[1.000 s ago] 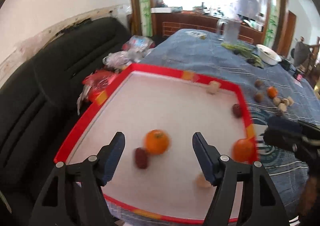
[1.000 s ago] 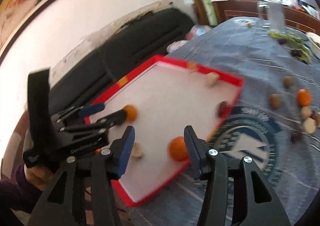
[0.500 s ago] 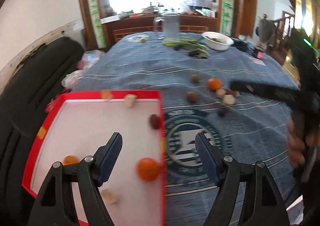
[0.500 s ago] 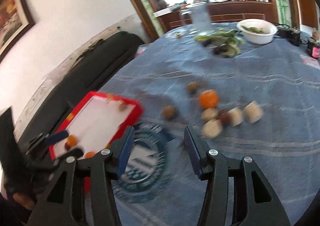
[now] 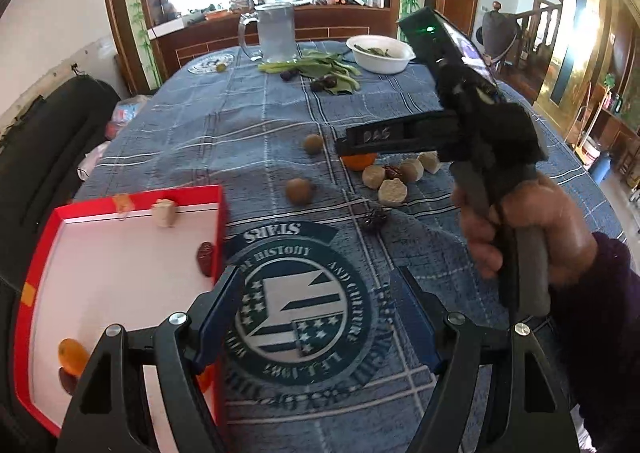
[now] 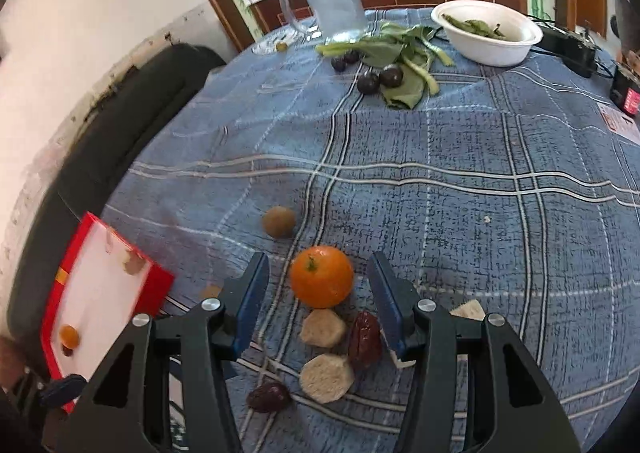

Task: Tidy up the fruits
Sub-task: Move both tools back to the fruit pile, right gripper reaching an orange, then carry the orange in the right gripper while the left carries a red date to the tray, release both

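Note:
A red tray (image 5: 219, 213) with a white floor lies at the table's left edge; it also shows in the right wrist view (image 6: 154, 285). It holds an orange (image 5: 72, 351), a red date (image 5: 205, 257) and a pale chunk (image 5: 164, 209). My right gripper (image 6: 318, 287) is open, its jaws on either side of an orange (image 6: 322, 281) on the blue cloth. Pale chunks (image 6: 323, 327), a red date (image 6: 364, 337) and a dark date (image 6: 269, 397) lie just below it. My left gripper (image 5: 316, 313) is open and empty above the round emblem (image 5: 298, 305), right of the tray.
Two brown round fruits (image 5: 299, 191) (image 5: 313, 143) lie mid-table. At the far end stand a glass jug (image 6: 332, 1), a white bowl (image 6: 486, 31), green leaves (image 6: 400, 53) and dark plums (image 6: 378, 79). A black sofa (image 5: 44, 141) runs along the left.
Both grippers have swung right, away from the tray. The right gripper has moved forward over the loose fruit and now straddles the orange. The left gripper now hangs over the emblem.

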